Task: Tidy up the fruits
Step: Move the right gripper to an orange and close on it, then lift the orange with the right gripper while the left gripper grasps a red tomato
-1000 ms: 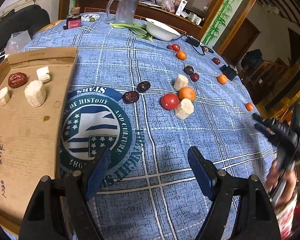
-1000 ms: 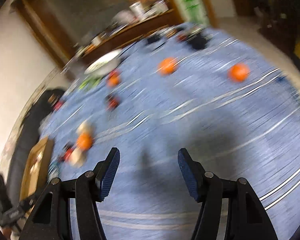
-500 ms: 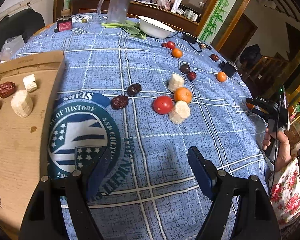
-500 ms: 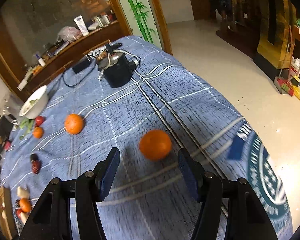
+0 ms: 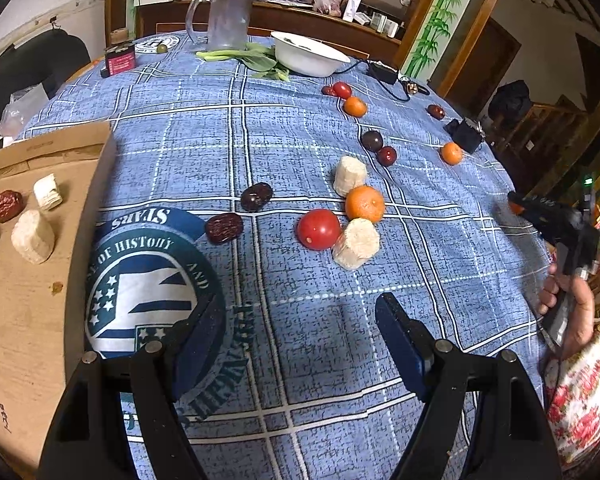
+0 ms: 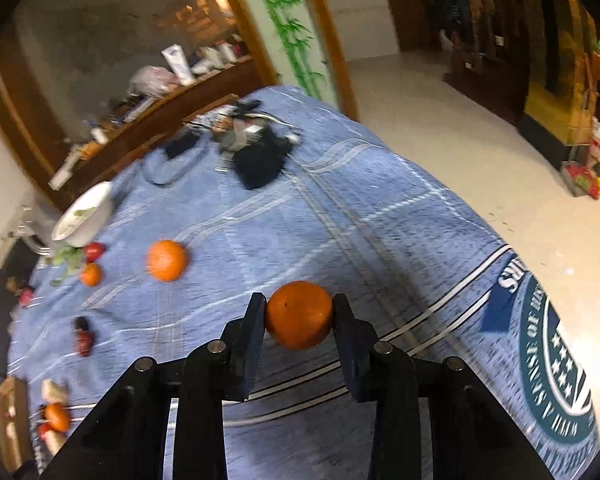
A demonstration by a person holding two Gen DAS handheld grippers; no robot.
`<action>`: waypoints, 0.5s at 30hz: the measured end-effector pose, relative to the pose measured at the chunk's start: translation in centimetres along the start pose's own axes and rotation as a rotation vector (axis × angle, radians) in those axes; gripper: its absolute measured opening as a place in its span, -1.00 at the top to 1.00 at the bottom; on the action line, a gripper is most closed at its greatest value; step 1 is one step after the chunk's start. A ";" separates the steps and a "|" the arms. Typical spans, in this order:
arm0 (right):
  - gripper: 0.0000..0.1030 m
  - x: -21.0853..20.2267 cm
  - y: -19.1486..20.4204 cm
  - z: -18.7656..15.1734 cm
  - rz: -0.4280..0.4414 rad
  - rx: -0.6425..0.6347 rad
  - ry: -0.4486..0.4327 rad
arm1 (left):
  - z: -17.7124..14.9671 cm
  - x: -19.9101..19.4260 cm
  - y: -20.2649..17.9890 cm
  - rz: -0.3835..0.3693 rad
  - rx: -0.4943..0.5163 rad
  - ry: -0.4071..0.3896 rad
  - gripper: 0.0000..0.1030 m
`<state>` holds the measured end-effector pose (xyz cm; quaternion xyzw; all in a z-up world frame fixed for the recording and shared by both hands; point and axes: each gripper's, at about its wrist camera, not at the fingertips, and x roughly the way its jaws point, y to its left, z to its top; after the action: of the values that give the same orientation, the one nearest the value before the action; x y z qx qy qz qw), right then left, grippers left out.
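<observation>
Closing on a round, dimpled orange (image 6: 299,316), the right gripper (image 6: 299,316) pinches it; left gripper (image 5: 300,332) fingers gape empty.

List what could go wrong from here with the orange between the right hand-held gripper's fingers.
1. The right hand-held gripper is closing on the orange with only its fingertips at the widest part; the round fruit may pop out forward.
2. It sits close to the table edge, so a slip might send it to the floor.
3. Squeezing harder could bruise it.
</observation>
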<state>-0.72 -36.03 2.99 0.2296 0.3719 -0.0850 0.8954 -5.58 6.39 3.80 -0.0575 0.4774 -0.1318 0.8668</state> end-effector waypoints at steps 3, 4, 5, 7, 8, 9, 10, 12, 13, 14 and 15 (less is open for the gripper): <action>0.31 -1.6 2.2 -1.1 0.103 -0.027 0.006 | 0.2 0.4 -0.4 0.003 0.008 0.001 -0.52; 0.31 -2.2 3.0 -1.7 0.146 -0.036 0.016 | 0.3 0.5 -0.4 0.004 0.011 -0.002 -0.52; 0.31 -2.4 3.6 -2.3 0.179 -0.037 0.025 | 0.4 0.6 -0.5 0.006 0.015 -0.007 -0.52; 0.31 -2.5 4.7 -3.4 0.231 -0.043 0.046 | 0.8 1.0 -0.7 0.012 0.026 -0.017 -0.52; 0.31 -2.5 5.3 -4.1 0.255 -0.052 0.057 | 1.1 1.2 -0.8 0.012 0.032 -0.019 -0.51; 0.31 -2.3 5.7 -4.6 0.268 -0.060 0.064 | 1.5 1.4 -0.8 0.012 0.037 -0.025 -0.45; 0.31 -2.1 6.0 -4.9 0.277 -0.070 0.070 | 1.7 1.6 -0.8 0.012 0.039 -0.030 -0.30; 0.31 -1.6 6.7 -5.4 0.274 -0.090 0.083 | 2.5 2.0 -0.8 0.005 0.047 -0.031 -0.08; 0.31 -1.3 7.0 -5.6 0.274 -0.096 0.093 | 2.8 2.2 -0.9 -0.001 0.048 -0.030 -0.05; 0.31 -1.1 7.1 -5.6 0.276 -0.098 0.097 | 3.0 2.4 -0.9 -0.007 0.044 -0.029 -0.05; 0.31 -1.1 7.2 -5.8 0.277 -0.103 0.101 | 3.3 2.5 -1.1 -0.015 0.038 -0.028 -0.05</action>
<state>-2.79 -27.01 2.68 0.2366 0.3850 0.0699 0.8894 -1.72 4.58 3.72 -0.0464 0.4620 -0.1468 0.8734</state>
